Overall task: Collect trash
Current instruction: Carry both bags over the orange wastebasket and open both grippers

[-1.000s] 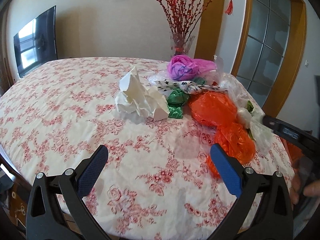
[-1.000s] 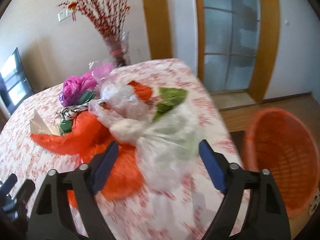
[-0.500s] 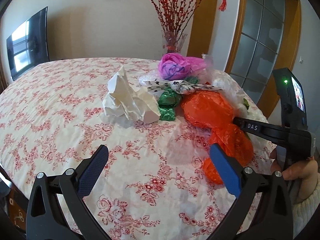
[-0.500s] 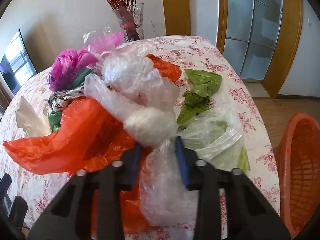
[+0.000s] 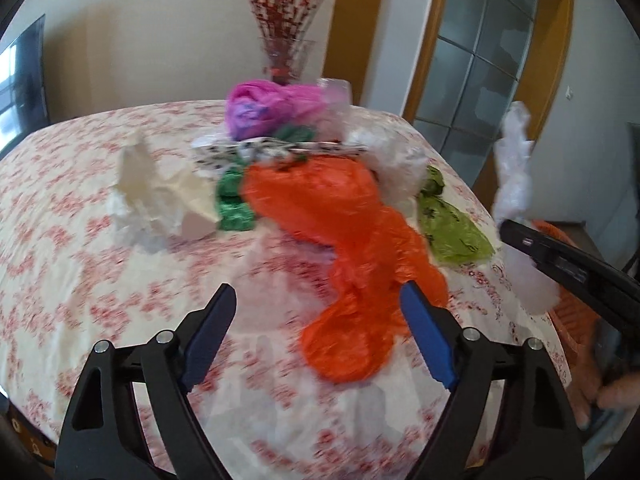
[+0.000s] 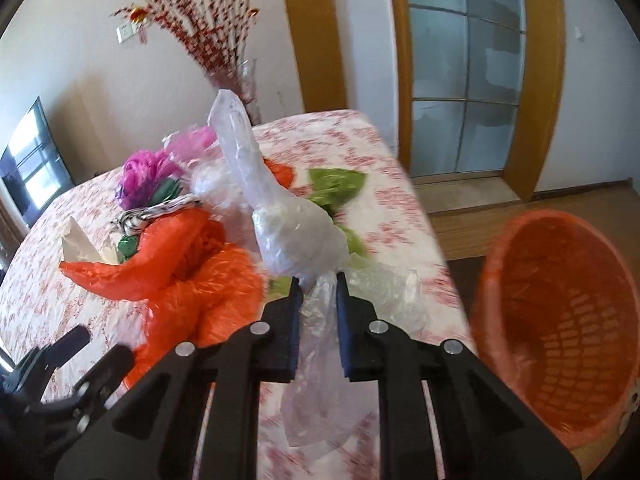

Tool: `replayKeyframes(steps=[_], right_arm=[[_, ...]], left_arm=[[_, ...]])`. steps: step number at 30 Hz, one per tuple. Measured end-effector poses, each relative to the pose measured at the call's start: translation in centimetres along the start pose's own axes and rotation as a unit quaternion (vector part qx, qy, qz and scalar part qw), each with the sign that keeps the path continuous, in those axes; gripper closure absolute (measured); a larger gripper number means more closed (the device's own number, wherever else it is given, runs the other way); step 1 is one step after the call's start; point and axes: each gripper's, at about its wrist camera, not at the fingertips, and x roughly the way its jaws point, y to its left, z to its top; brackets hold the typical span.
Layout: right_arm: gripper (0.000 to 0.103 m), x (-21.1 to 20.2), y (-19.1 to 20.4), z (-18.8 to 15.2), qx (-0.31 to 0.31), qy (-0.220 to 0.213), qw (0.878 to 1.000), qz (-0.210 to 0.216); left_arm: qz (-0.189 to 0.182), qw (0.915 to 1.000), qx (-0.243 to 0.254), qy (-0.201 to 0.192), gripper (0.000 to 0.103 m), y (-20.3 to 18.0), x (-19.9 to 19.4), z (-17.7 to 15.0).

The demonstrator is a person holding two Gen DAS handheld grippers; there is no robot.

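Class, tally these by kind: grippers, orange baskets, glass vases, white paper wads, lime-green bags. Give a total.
Grippers: 2, left gripper and right gripper
Orange basket: 1
Glass vase: 1
White paper wad: 1
Lime-green bag: 1
Total: 6

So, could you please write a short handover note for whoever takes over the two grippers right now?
Right gripper: jaws have just been closing and now pinch the clear plastic bag, lifted off the table.
Left gripper: open, holding nothing, jaws have just been narrowing as it nears the orange bag.
Orange basket stands on the floor beside the table and looks empty.
Done: the clear bag is picked up.
Left: drop it in the basket, then collect the orange bag, green bags, pink bag and white paper.
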Motion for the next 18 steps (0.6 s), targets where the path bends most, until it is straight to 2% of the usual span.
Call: replayKeyframes(steps=[3, 6, 8, 9, 11, 13, 18], right_arm=[[0.087, -0.8, -1.5, -0.1, 0.012, -0.004, 1.000, -0.009], [0.087, -1.5, -2.8, -0.5, 0.021, -0.004, 1.000, -0.015], [0.087, -1.6, -3.4, -0.9, 0.024, -0.002, 1.000, -0.019], [0.087, -1.6, -3.6, -1.1, 0.027, 0.000, 0.999, -0.020], [0.087, -2.0, -4.1, -1.4, 0.032, 0.001, 0.999, -0.020], [0.087, -2.4, -4.5, -1.6, 0.036, -0.002, 0.999, -0.020], [0.087, -3.8, -5.5, -2.0, 0.043, -0.012, 0.999, -0.021]], left_arm=[[0.000, 0.9998, 0.011, 0.017, 0.024, -1.2, 1.4, 0.5], [-0.004, 0.9988, 0.016, 0.047, 0.037, -1.9, 3.1, 0.7], [-0.011, 0.9977, 0.012, 0.066, 0.047, -2.2, 3.9, 0.6], [-0.006, 0.9980, 0.014, 0.062, 0.051, -2.3, 3.9, 0.6], [-0.022, 0.9974, 0.013, 0.067, 0.072, -2.5, 3.8, 0.5], [-0.038, 0.9971, 0.007, 0.066, 0.075, -2.7, 3.5, 0.5], [-0.051, 0.9975, 0.022, 0.044, 0.078, -3.7, 1.7, 0.4]])
